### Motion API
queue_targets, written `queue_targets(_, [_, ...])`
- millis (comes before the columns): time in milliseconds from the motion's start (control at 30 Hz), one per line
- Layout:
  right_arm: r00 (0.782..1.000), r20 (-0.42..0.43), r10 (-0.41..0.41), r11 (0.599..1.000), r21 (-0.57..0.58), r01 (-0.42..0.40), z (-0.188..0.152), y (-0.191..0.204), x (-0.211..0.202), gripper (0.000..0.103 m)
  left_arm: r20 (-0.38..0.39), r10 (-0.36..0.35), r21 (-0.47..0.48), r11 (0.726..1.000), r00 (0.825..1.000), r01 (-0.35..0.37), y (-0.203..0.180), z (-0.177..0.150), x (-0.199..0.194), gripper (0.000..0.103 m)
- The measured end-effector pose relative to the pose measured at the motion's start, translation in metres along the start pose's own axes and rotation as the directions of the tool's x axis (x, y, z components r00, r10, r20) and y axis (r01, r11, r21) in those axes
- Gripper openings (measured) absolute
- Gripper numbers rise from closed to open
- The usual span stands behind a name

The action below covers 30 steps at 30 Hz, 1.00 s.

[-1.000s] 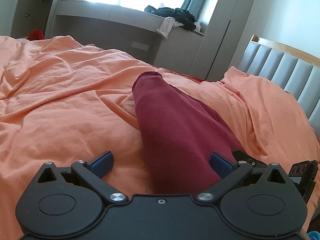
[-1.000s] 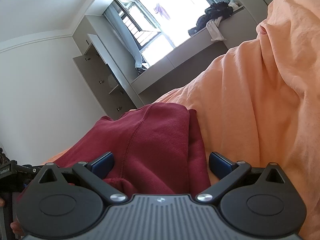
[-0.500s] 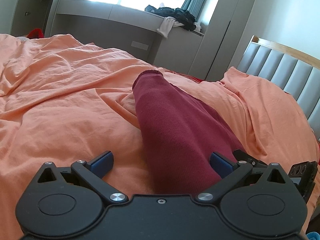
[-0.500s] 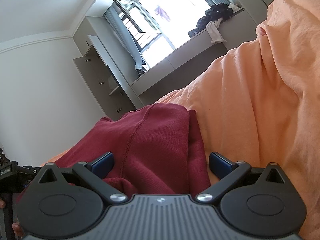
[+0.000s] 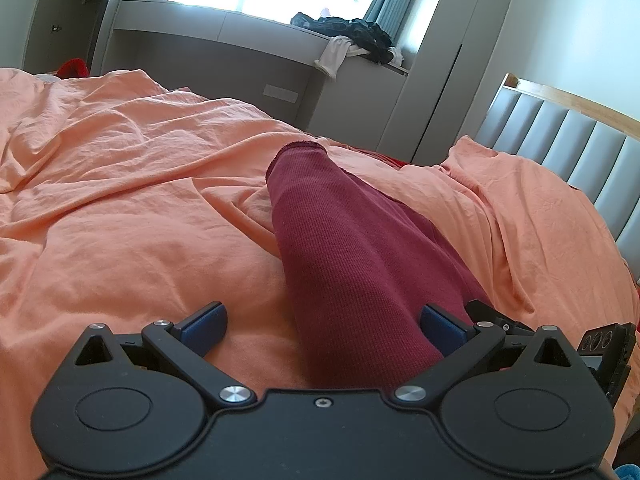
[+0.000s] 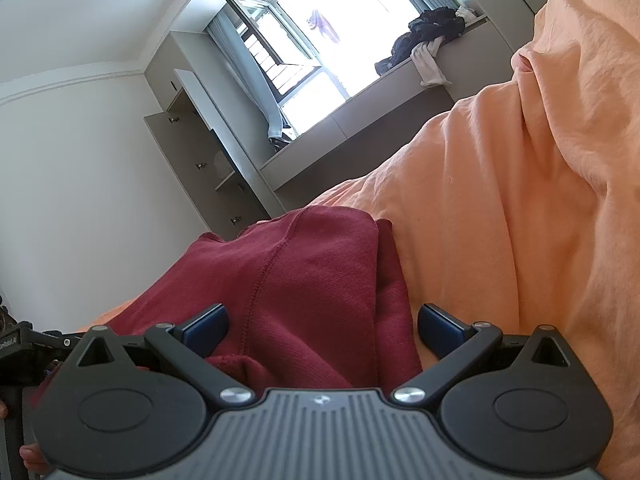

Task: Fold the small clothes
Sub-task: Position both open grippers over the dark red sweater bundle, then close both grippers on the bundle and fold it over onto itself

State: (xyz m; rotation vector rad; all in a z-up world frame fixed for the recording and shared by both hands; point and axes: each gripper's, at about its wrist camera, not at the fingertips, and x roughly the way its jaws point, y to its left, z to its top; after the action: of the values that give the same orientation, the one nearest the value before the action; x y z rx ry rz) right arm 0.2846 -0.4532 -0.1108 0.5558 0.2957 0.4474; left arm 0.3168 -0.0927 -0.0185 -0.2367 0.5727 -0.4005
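Almost nothing is changing over the last second: both views are matching the earlier ones nearly exactly, the left one shifting only a hair, so the work seems to be pausing, either settling before a pinch or just after a release, and I cannot tell which. One dark red garment (image 5: 360, 264) is lying on the orange bedsheet (image 5: 120, 208), running as a long narrow band from the near edge of the left view away to a raw cuffed end in the middle distance; in the right view it is showing as a broader folded piece with a stitched seam, one layer stacked over another. The left gripper (image 5: 322, 322) is resting low with its fingers spread wide, the cloth passing between them nearer the right finger, neither blue pad visibly pressing on it. The right gripper (image 6: 322, 322) is likewise spread, the garment's folded edge lying between its fingers and nothing pinched. Judging from the stacked layers, at least one fold is already in place, and more folding or smoothing is probably remaining. Counting: one garment being folded, two grippers, one bed with a grey padded headboard (image 5: 560, 148) at far right, and one dark heap of clothes (image 5: 352, 38) sitting on the window ledge far beyond.
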Motion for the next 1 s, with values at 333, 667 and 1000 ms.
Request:
queue_targets(333, [0.997,-0.066,-0.049,0.999,0.004,0.049,0.009,0.017,0.008,0.103,-0.028,-0.062,-0.014,0.998,0.998,0.062,0.003,0.004,-0.005,0.103])
queue_targets(667, [0.995,-0.064,-0.072,0.997,0.01,0.073,0.006,0.024,0.007,0.103,-0.072,-0.109,-0.02,0.994,0.991,0.108,-0.002,0.005,-0.005,0.102])
queue_targets(1000, [0.995,-0.064,-0.081,0.996,0.017,0.082,0.006,0.037,0.005,0.089,-0.074,-0.127,-0.131,0.984,0.989,0.117,0.014,0.012,-0.008,0.071])
